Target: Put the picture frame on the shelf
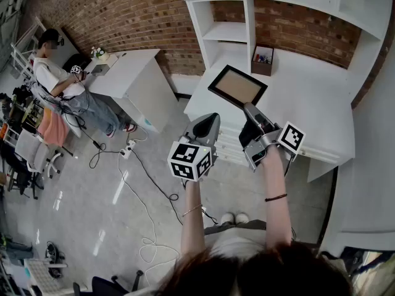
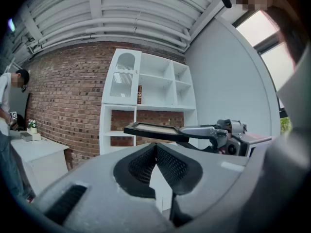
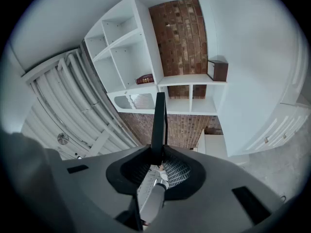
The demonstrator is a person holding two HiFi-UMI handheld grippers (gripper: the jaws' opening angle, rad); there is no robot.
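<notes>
Picture frame [image 1: 237, 86] hangs level above the counter [image 1: 308, 97], its near edge clamped in the jaws of the right gripper [image 1: 249, 110]. The shelf [image 1: 226, 32] lies at 12 o'clock. The jaws of the left gripper [image 1: 210, 119] are closed and empty.

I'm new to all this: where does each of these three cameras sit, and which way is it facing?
Head view: on the person's head, looking steeply down at both forearms, the left tongs, and the right tongs holding the picture frame.
Left gripper view: riding the left tongs, facing level past their closed, empty jaws toward the white shelf.
Right gripper view: riding the right tongs, looking along the frame clamped edge-on, toward the shelf.
Shared: frame and shelf appear in all three.
</notes>
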